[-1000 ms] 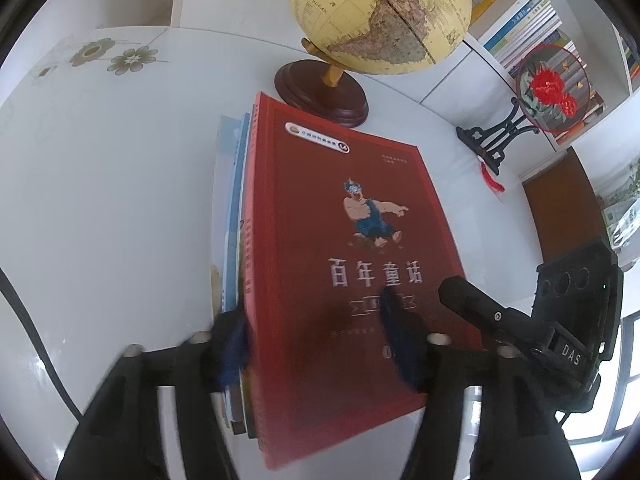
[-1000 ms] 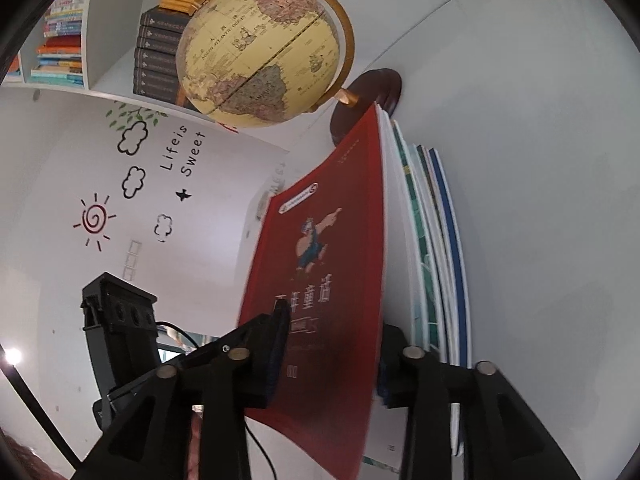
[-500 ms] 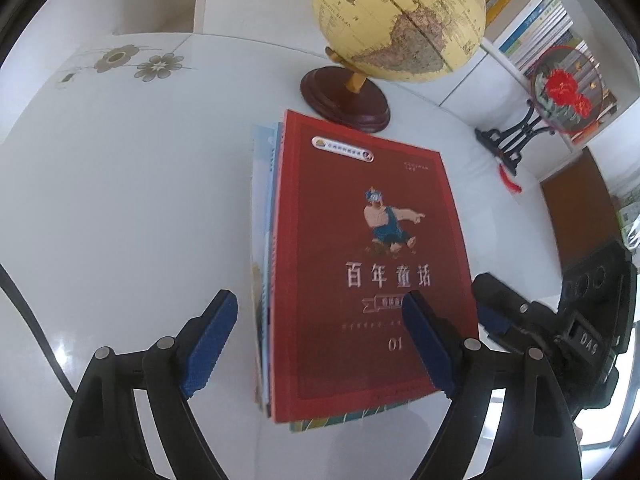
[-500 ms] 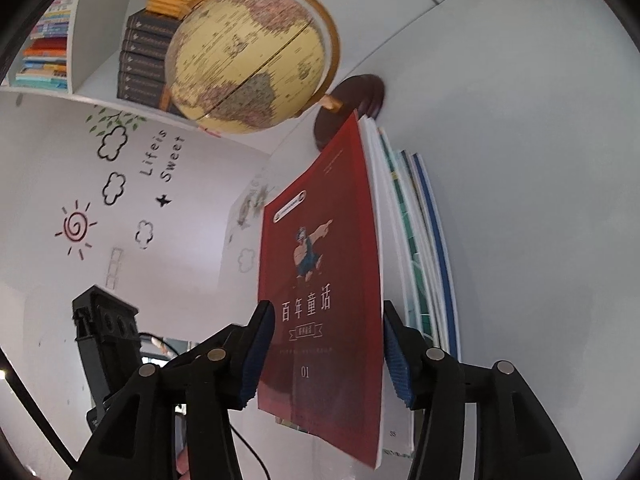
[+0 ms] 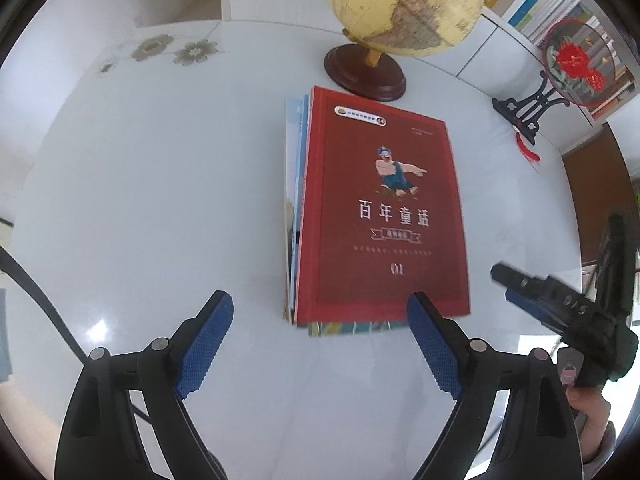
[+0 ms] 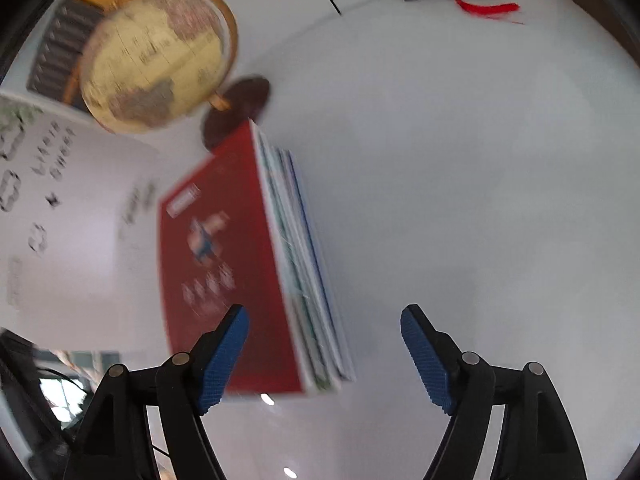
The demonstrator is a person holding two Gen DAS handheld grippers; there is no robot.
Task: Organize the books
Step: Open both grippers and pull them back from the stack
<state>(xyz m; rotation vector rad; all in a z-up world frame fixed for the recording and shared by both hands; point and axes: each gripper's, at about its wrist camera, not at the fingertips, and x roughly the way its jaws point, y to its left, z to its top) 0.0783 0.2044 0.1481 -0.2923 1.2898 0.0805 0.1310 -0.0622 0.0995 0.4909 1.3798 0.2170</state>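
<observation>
A flat stack of thin books topped by a red hardcover lies on the glossy white tabletop, just before the yellow globe's round wooden base. Both claws, left and right, are opening (blue pads clear of the stack), gripping nothing.

Ahead of the black left gripper, whose fingers wear blue ridged pads, lies a stack of books topped by a deep red cover with white lettering and a small cartoon figure in blue. The edges beneath show pale blue, white and teal. Beyond the fingertips stands a yellow-tan globe on a dark reddish-brown base. The table is glossy white with grey-beige flowers printed far left. Far right, a round fan bears red blossoms on a black stand.
</observation>
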